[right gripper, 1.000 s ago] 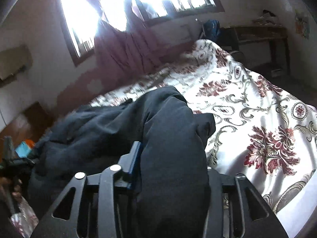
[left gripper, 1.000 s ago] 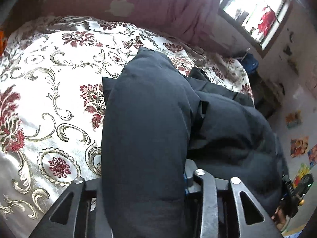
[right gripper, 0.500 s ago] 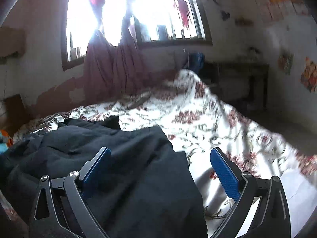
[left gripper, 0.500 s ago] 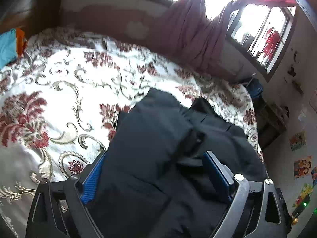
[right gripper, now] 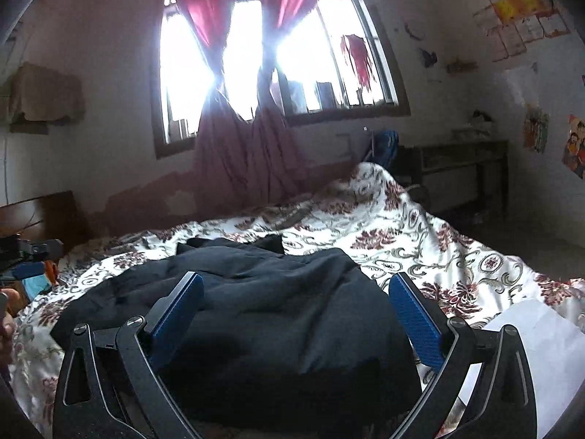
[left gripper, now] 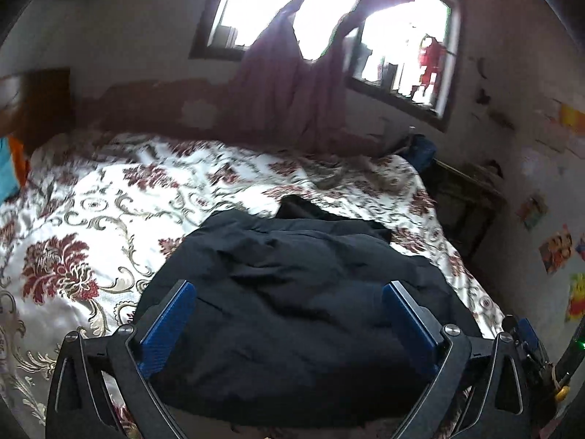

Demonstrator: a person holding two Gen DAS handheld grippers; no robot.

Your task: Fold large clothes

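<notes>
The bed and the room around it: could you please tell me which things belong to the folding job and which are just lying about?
Part of the job:
- dark garment, lying loose
- left gripper, open
- right gripper, open
- floral bedspread under the garment

Just lying about:
- curtains
- wall pictures
- side table

The left wrist camera sat low and close over the crumpled black garment (left gripper: 292, 292), looking along its fingers across the floral white-and-red bedspread (left gripper: 91, 219) toward the bright window with maroon curtains (left gripper: 292, 84). The right wrist camera faced the same way, more level, from the garment's (right gripper: 278, 311) other side. Both views shared garment, bedspread (right gripper: 438, 256) and window (right gripper: 237, 128).
</notes>
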